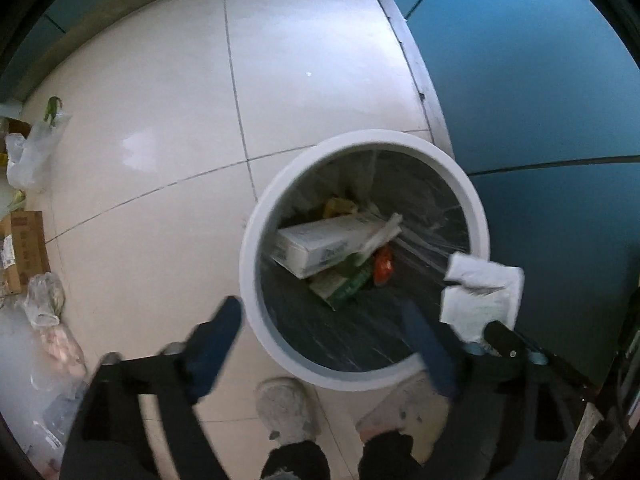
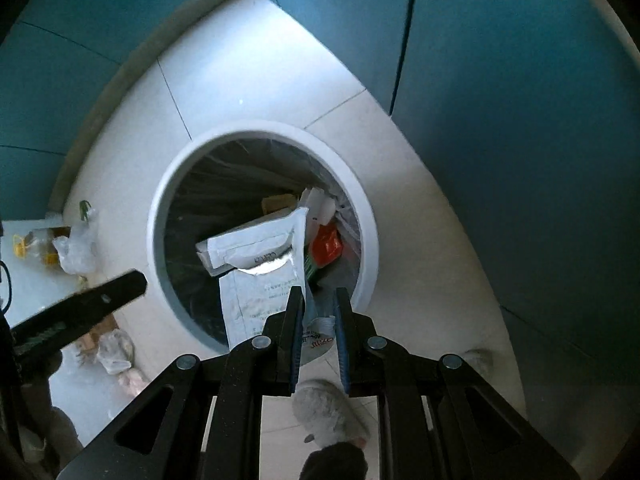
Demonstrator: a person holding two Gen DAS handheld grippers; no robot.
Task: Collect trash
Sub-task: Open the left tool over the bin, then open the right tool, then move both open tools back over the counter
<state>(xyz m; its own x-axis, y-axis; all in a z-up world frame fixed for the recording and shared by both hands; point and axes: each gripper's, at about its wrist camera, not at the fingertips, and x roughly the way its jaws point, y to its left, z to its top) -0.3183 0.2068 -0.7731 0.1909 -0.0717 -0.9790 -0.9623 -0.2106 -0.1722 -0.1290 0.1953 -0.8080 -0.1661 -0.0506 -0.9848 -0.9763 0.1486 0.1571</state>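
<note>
- i have the right gripper [image 2: 318,308] over the near rim of the white bin [image 2: 160,200], which sits centre frame in the right wrist view. its jaws stand narrow, and a torn white mailer pouch [image 2: 260,280] hangs against the left finger. whether it is truly pinched or already slipping i cannot tell, as a gap shows beside the right finger.
- the left gripper [image 1: 324,340] is released and carries nothing; its blue pads [image 1: 218,340] stand wide apart at lower centre of the left wrist view, one outside the bin rim [image 1: 248,264], one over the liner.
- in that view the pouch [image 1: 480,292] shows at the right edge of the bin mouth, partly over the rim rather than over the middle.
- inside the bin lie a white carton [image 1: 328,244], green packaging and a red wrapper [image 1: 384,266].
- judgement: the step in hand is the drop. i would carry the pouch inward toward the bin centre before opening, since a release here may catch the rim and spill to the tiled floor [image 1: 160,120].
- more trash waits at the left edge: plastic bags [image 1: 32,152] and a cardboard box [image 1: 24,248].
</note>
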